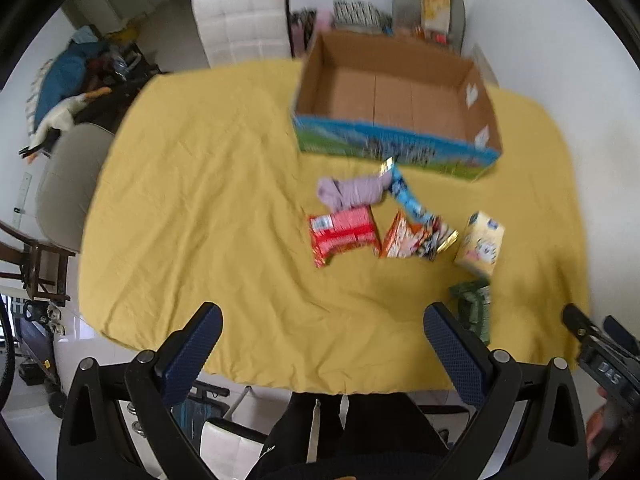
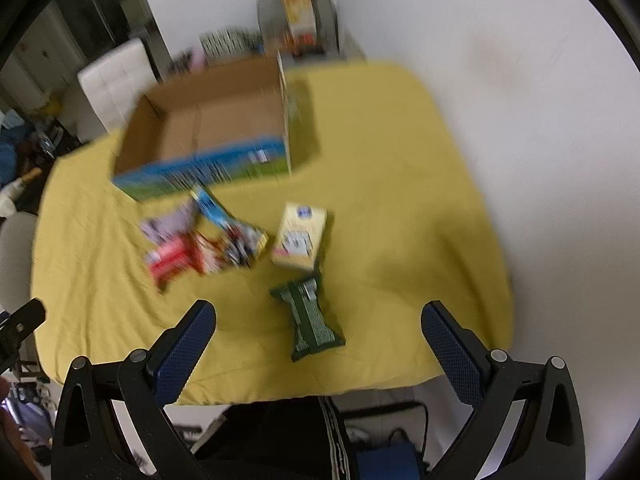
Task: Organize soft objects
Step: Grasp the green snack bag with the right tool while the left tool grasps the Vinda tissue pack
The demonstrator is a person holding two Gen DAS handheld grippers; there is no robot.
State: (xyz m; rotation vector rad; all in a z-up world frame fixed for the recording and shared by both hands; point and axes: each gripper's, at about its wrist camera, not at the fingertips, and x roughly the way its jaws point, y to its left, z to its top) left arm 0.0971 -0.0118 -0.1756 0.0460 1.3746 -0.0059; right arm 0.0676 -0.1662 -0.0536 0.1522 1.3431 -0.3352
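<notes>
An open cardboard box (image 1: 404, 100) with a blue printed front stands at the far side of the yellow table; its inside shows bare. In front of it lie a lilac sock (image 1: 352, 191), a red packet (image 1: 342, 236), an orange packet (image 1: 400, 238), a blue wrapper (image 1: 408, 196), a cream carton (image 1: 480, 246) and a dark green packet (image 1: 474, 306). My left gripper (image 1: 324, 320) is open and empty above the near table edge. My right gripper (image 2: 318, 320) is open and empty, with the green packet (image 2: 312, 318) lying between its fingers, farther off.
The yellow cloth (image 1: 200, 208) covers the whole table. A white padded chair (image 1: 244, 20) and a grey chair (image 1: 432, 8) with bags stand behind the table. A beige chair (image 1: 68, 184) is at the left. The white wall (image 2: 500, 40) is at the right.
</notes>
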